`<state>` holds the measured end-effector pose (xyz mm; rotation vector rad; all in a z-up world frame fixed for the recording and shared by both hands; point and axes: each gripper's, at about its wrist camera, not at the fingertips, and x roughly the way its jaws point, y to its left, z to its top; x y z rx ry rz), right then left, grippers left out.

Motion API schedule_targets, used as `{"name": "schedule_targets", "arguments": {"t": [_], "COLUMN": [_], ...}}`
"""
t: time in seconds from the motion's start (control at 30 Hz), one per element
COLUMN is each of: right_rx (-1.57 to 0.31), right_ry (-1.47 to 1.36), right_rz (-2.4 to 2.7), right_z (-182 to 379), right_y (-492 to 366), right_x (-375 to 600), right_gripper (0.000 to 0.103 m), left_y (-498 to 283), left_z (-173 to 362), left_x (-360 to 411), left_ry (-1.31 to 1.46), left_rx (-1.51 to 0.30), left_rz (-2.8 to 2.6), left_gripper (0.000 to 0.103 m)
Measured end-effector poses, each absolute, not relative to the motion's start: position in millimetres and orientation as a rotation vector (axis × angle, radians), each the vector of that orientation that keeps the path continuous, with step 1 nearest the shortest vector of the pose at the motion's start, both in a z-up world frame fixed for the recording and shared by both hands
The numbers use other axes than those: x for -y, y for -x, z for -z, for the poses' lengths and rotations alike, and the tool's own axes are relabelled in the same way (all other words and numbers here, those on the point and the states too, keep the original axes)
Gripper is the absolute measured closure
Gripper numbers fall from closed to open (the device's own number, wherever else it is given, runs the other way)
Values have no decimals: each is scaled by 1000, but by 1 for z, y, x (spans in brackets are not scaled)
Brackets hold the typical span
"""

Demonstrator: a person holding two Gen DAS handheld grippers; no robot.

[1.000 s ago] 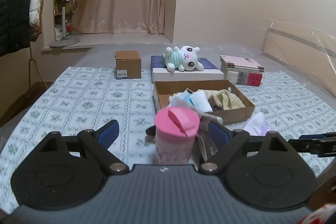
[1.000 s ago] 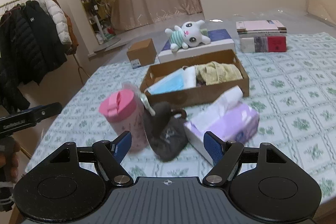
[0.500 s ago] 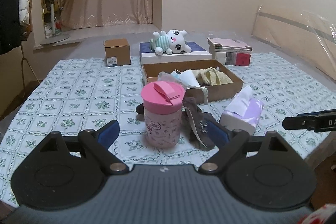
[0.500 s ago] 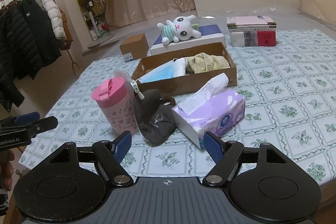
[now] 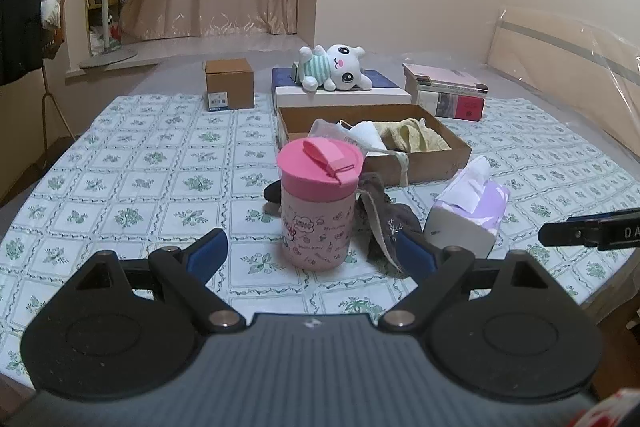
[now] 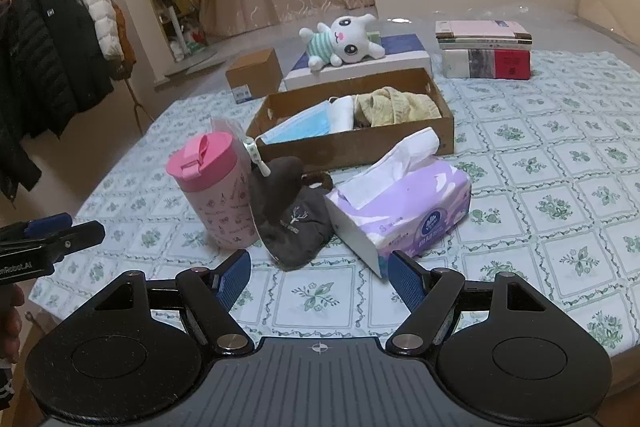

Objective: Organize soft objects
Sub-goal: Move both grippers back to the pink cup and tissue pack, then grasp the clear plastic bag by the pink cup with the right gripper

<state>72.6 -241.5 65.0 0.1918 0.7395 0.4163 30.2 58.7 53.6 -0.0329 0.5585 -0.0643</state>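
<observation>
Two grippers hover over a bed spread with a floral-tiled sheet (image 6: pixel 560 155), each with jaws set wide and nothing between them; the left gripper (image 5: pixel 310 253) points at a pink lidded cup (image 5: pixel 318 203) standing just ahead of its blue pads, while the right gripper (image 6: pixel 318 273) faces a dark brown cloth (image 6: pixel 294 217) crumpled directly ahead of its fingertips; that cloth leans against the cup to the left and touches a purple tissue pack (image 6: pixel 404 203) to the right, a white tissue sticking up from its slot; beyond these three, farther from both claws, lies an open cardboard tray (image 6: pixel 360 143) holding a blue face mask (image 6: pixel 304 127), a white folded item (image 6: pixel 342 113) and a yellow cloth (image 6: pixel 400 105); behind the tray, a white plush bunny (image 6: pixel 344 43) in a green striped top lies on its side on a flat white-and-blue box (image 6: pixel 400 57); to the left of that box sits a small closed carton (image 6: pixel 254 73), to the right a stack of books (image 6: pixel 486 51); at the far left of the right gripper's view, coats (image 6: pixel 44 59) hang on a rack; the left gripper's fingers show there at the edge.
</observation>
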Motion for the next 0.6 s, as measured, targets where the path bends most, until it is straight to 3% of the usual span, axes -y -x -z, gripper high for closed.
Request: {"name": "schedule_targets", "arguments": {"t": [0.6], "right_rx": [-734], "right_ry": [-3], "right_rz": [-538], "right_z": [-72], "right_y": [-134], "right_x": [196], "right_gripper": [28], "left_y": [-63], "left_z": [-31], "left_x": [-124], "left_ry": [-50], "left_rx": [-565], "left_rz": [117], "left_gripper": [16]}}
